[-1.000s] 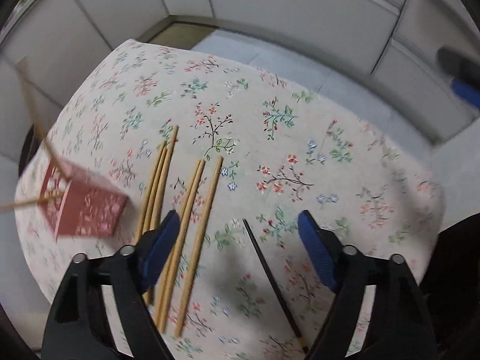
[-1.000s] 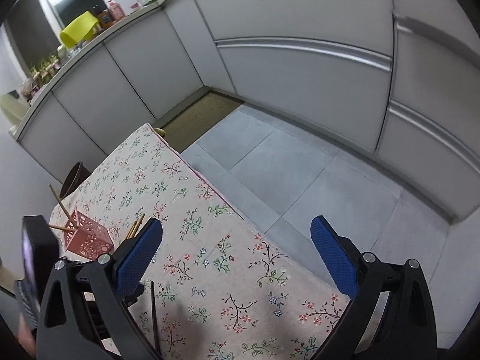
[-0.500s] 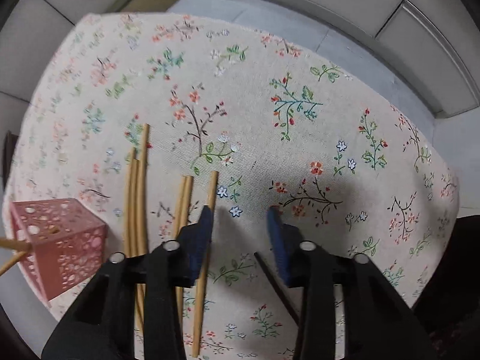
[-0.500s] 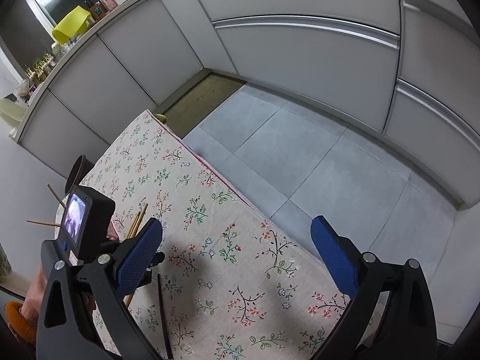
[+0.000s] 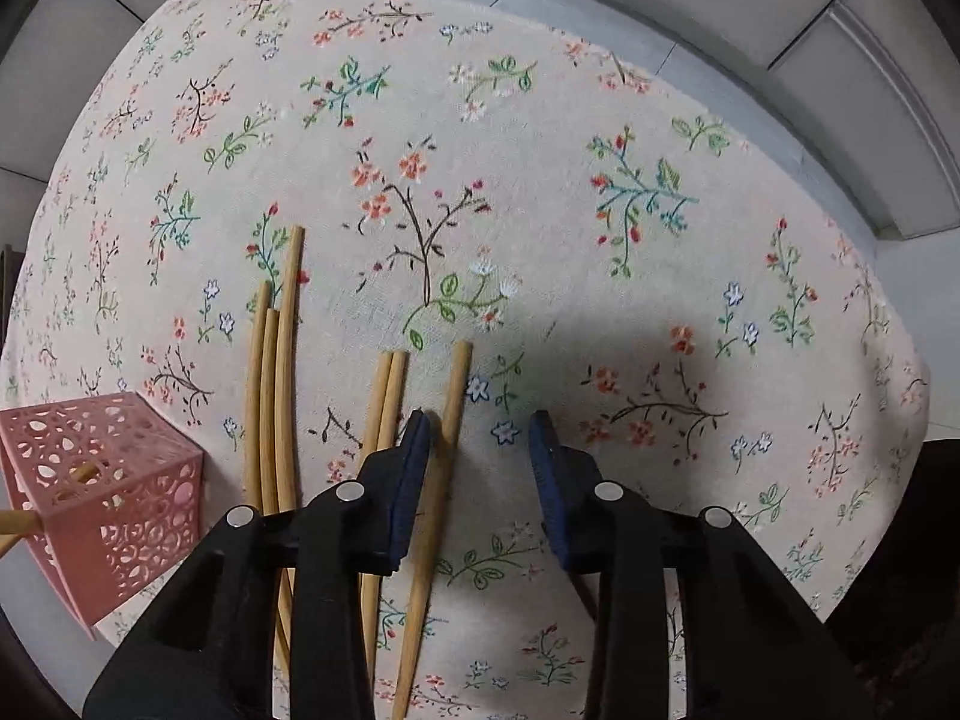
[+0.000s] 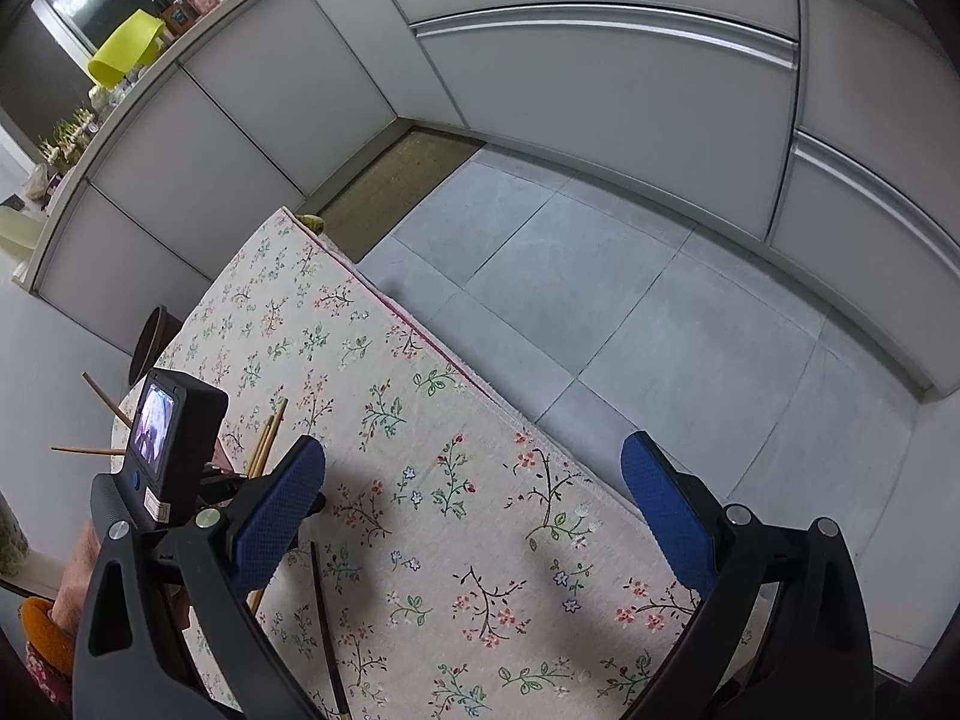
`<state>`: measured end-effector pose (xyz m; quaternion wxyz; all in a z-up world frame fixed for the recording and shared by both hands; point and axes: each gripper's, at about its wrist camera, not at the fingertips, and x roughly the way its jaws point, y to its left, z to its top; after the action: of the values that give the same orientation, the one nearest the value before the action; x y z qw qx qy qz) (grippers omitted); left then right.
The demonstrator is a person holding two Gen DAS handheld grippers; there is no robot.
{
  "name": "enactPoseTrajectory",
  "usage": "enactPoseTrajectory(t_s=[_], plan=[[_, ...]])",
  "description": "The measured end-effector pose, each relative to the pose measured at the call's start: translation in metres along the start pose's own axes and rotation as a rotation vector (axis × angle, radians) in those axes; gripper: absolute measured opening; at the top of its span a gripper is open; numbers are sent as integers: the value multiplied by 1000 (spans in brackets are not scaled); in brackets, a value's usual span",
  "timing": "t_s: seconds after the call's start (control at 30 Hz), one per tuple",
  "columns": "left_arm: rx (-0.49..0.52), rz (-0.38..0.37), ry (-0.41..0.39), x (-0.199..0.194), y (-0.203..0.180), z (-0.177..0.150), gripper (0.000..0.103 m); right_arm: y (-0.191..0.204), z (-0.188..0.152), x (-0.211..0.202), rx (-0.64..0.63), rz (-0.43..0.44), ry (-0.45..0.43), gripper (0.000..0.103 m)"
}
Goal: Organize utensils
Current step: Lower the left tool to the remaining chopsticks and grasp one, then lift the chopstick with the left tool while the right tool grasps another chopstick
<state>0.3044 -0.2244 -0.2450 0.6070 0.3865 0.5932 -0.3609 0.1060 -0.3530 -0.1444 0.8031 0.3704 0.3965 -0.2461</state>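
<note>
Left wrist view: left gripper (image 5: 480,429) low over the floral tablecloth (image 5: 540,150), jaws narrowed but apart, straddling the single bamboo chopstick (image 5: 443,468) without clamping it; left pad (image 5: 414,462) just beside that stick. Pair of bamboo chopsticks (image 5: 384,402) immediately left, partly hidden under the left finger. Group of 3 bamboo chopsticks (image 5: 277,372) further left. Pink perforated holder (image 5: 102,492) at the left table edge, 1 stick visible inside. Black chopstick (image 5: 585,594) barely visible beneath the right finger.

Right wrist view: right gripper (image 6: 474,516) held above the table, jaws wide, nothing between. Black chopstick (image 6: 327,624) lying on the cloth near the left pad. Left unit's camera body (image 6: 171,450) blocking the holder. Yellow bowl (image 6: 123,48) on the counter.

Against 0.5 s ago: left gripper lower and further forward over the single chopstick, gap unchanged or slightly narrower; right gripper unchanged, wide.
</note>
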Motion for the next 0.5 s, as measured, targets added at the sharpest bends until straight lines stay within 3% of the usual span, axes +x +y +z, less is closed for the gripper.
enactPoseTrajectory(t_s=[0.2, 0.27, 0.33, 0.5], plan=[[-85, -65, -6, 5, 21, -3, 35, -3, 2, -1, 4, -11, -6, 96], [-137, -70, -57, 4, 24, -13, 32, -2, 1, 2, 2, -11, 10, 96], [-196, -64, -119, 1, 24, -26, 12, 1, -1, 7, -9, -14, 37, 96], [-266, -10, -331, -21, 8, -75, 5, 15, -18, 26, -60, -7, 131, 96]])
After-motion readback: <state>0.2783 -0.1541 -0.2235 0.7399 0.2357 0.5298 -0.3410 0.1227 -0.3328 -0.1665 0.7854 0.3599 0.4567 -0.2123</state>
